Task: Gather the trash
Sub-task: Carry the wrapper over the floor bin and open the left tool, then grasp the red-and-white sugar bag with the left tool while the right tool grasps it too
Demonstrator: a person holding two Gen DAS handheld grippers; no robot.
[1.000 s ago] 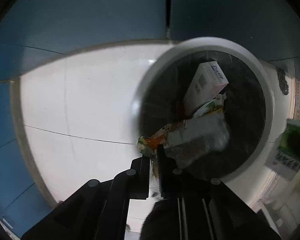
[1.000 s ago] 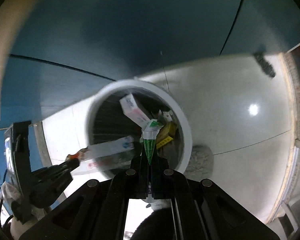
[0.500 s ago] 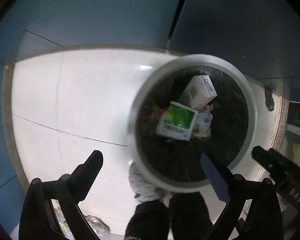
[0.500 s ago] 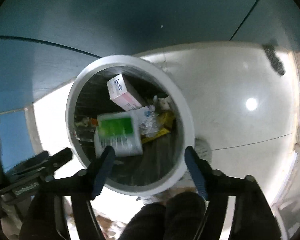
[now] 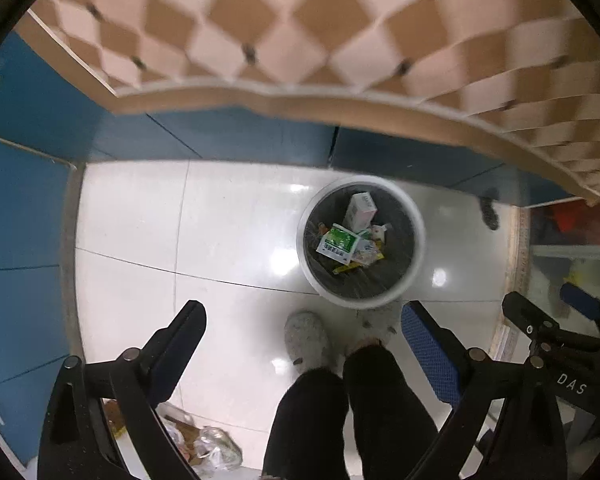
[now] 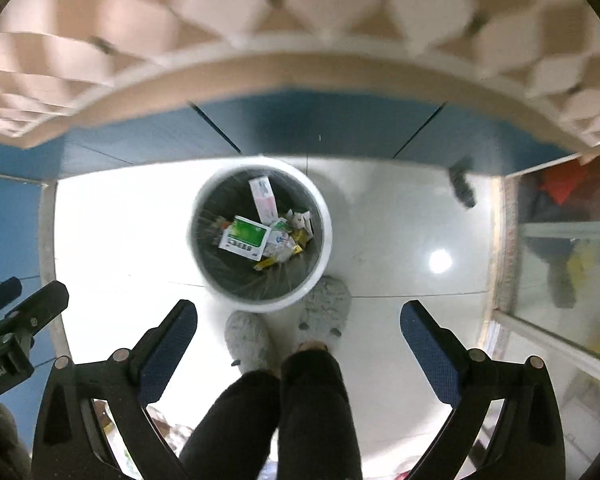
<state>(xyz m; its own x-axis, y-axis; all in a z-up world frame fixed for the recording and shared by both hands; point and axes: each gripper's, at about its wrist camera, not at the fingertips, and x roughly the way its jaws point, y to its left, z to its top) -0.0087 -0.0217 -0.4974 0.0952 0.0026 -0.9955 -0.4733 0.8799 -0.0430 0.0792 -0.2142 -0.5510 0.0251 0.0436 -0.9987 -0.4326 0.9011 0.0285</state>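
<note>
A white round trash bin (image 5: 418,236) with a dark liner stands on the white floor; it also shows in the right wrist view (image 6: 326,236). Inside lie a green-and-white packet (image 5: 337,243) (image 6: 245,237), a white-and-pink box (image 5: 360,210) (image 6: 264,199) and several wrappers. My left gripper (image 5: 302,322) is open and empty, high above the floor, near side of the bin. My right gripper (image 6: 298,320) is open and empty, also high above the bin. The right gripper shows in the left wrist view (image 5: 556,320).
A table edge with an orange-and-cream checked cloth (image 5: 300,40) overhangs at the top. Blue cabinet fronts (image 5: 20,200) line the back and left. The person's legs and grey slippers (image 5: 306,336) stand by the bin. Loose wrappers (image 5: 208,446) lie on the floor at lower left.
A second ago both grippers were shut on trash over the bin. They opened, the packets dropped in, and both grippers have since risen well above the bin.
</note>
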